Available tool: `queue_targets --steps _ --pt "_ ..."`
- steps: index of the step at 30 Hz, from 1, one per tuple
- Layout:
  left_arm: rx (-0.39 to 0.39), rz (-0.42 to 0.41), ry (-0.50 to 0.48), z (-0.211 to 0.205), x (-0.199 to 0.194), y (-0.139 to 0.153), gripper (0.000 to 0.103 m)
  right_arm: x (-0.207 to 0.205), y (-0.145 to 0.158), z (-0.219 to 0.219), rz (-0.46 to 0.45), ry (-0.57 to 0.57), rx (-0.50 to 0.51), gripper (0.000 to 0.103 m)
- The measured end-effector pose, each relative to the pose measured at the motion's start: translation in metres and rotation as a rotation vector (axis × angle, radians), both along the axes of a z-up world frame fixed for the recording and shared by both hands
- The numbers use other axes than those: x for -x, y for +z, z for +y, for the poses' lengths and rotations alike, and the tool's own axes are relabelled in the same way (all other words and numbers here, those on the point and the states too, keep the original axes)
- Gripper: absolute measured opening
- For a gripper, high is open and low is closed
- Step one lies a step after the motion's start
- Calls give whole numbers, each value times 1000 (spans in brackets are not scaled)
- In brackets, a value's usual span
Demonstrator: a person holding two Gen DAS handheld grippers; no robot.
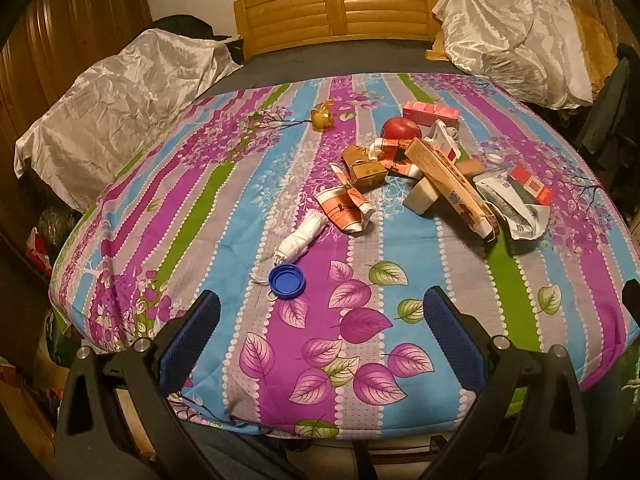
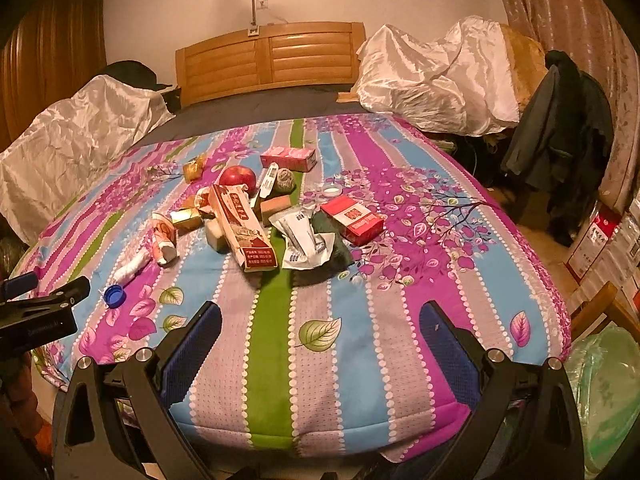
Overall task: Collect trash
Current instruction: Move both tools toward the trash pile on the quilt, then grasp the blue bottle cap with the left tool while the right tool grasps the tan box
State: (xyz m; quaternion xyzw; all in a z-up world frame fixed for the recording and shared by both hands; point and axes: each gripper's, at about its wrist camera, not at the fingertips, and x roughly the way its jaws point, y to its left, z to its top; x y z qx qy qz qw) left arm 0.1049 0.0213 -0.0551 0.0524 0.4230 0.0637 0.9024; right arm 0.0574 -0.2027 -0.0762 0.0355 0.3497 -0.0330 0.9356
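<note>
Trash lies in a heap on a striped floral cloth (image 1: 360, 344) (image 2: 360, 360). A blue bottle cap (image 1: 287, 276) (image 2: 115, 295) and a rolled white wad (image 1: 302, 234) (image 2: 130, 266) lie nearest my left gripper (image 1: 322, 308), which is open and empty just short of the cap. A long toothpaste box (image 1: 452, 184) (image 2: 246, 226), a crumpled orange wrapper (image 1: 346, 208) (image 2: 164, 240), a white pouch (image 2: 306, 240) and a red carton (image 2: 352, 218) form the heap. A red apple (image 1: 401, 128) (image 2: 238, 177) sits behind it. My right gripper (image 2: 320, 320) is open and empty, well short of the heap.
A pink box (image 1: 430, 114) (image 2: 288, 158) and a yellow wrapped item (image 1: 322, 118) (image 2: 194, 168) lie farther back. White sheets (image 1: 120, 92) (image 2: 436, 76) cover piles on both sides. A wooden headboard (image 2: 272, 56) stands behind. A dark jacket (image 2: 560, 120) and a green plastic bag (image 2: 608, 392) are at the right.
</note>
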Motion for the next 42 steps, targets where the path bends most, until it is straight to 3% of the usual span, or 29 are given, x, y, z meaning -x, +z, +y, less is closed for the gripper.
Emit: queue_targets --steps 11,17,20,26,34,42 --pt "1 16 -28 0 -2 -10 98 -9 -9 -3 32 -11 1 99" --pt "63 55 -81 22 4 -41 98 -25 -12 0 23 25 30 99" --pt "55 49 -118 33 9 -57 97 -39 -11 4 14 53 42 99" --pt "140 70 -138 54 3 -68 93 -80 -7 24 -16 148 79 99" --pt "122 31 -153 76 -45 -68 86 -142 -10 62 -29 325 106 99" --pt "241 51 -150 99 -62 -80 81 -211 -41 85 79 431 126 92"
